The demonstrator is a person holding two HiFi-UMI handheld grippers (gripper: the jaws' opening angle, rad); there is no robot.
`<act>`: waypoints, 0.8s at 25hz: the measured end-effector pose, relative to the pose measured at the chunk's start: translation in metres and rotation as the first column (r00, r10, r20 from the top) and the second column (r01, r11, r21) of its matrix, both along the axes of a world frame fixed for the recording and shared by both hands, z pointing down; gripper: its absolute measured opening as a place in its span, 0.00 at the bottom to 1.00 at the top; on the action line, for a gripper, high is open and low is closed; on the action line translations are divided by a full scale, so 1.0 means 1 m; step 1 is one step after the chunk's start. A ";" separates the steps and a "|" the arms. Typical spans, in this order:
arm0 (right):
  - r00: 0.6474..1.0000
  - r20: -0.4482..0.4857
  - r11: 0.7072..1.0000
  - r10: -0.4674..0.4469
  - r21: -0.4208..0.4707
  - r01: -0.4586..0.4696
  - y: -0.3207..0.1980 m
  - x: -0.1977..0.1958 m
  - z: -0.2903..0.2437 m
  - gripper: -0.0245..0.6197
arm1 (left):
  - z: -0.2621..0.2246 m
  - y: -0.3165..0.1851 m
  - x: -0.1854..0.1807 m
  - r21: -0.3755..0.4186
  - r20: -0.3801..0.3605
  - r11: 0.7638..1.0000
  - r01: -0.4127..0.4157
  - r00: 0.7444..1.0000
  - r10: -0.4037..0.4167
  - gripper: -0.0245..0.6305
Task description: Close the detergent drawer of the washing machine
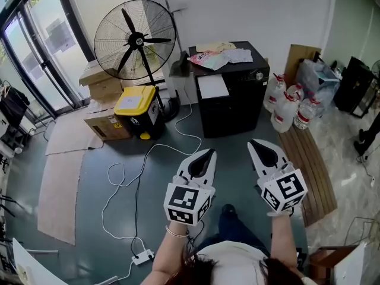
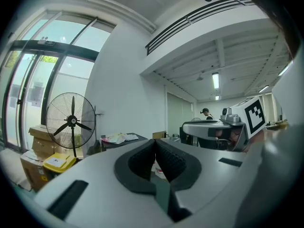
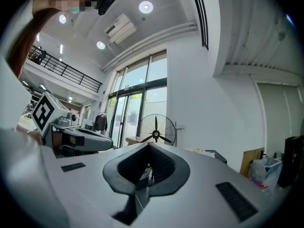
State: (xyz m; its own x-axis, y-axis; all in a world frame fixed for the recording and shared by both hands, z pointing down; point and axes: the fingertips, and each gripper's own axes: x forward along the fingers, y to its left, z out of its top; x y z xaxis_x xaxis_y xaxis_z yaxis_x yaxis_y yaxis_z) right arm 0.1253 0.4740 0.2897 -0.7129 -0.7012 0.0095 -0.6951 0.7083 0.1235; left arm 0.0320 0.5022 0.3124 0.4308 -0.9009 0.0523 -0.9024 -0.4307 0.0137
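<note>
I see no washing machine drawer that I can make out. A black box-shaped appliance [image 1: 228,91] with papers on its top stands against the far wall, ahead of both grippers. My left gripper [image 1: 211,152] is held in the air over the floor, pointing at it, jaws shut and empty; in its own view the left gripper [image 2: 155,141] has its pads pressed together. My right gripper [image 1: 252,142] hangs beside it, also shut with nothing held, and the right gripper [image 3: 149,144] shows the same in its own view. Both are well short of the appliance.
A large standing fan [image 1: 135,40] is left of the appliance, with a yellow-lidded bin [image 1: 139,107] and cardboard boxes [image 1: 102,88] below it. A white cable [image 1: 126,183] loops over the floor to a power strip [image 1: 143,256]. Water jugs [image 1: 288,108] and a slatted wooden board [image 1: 312,165] lie to the right.
</note>
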 end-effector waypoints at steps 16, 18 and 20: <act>1.000 -0.010 1.000 -0.002 -0.015 0.002 -0.115 0.004 0.014 0.08 | 0.013 -0.117 0.006 -0.040 0.018 0.999 0.020 1.000 -0.019 0.07; 1.000 -0.018 1.000 -0.006 -0.004 0.006 -0.130 0.006 0.014 0.08 | 0.015 -0.132 0.009 -0.043 0.022 0.999 0.024 0.999 -0.023 0.07; 1.000 -0.020 1.000 -0.010 0.000 0.010 -0.146 0.009 0.015 0.08 | 0.016 -0.147 0.011 -0.046 0.026 0.998 0.033 0.999 -0.032 0.07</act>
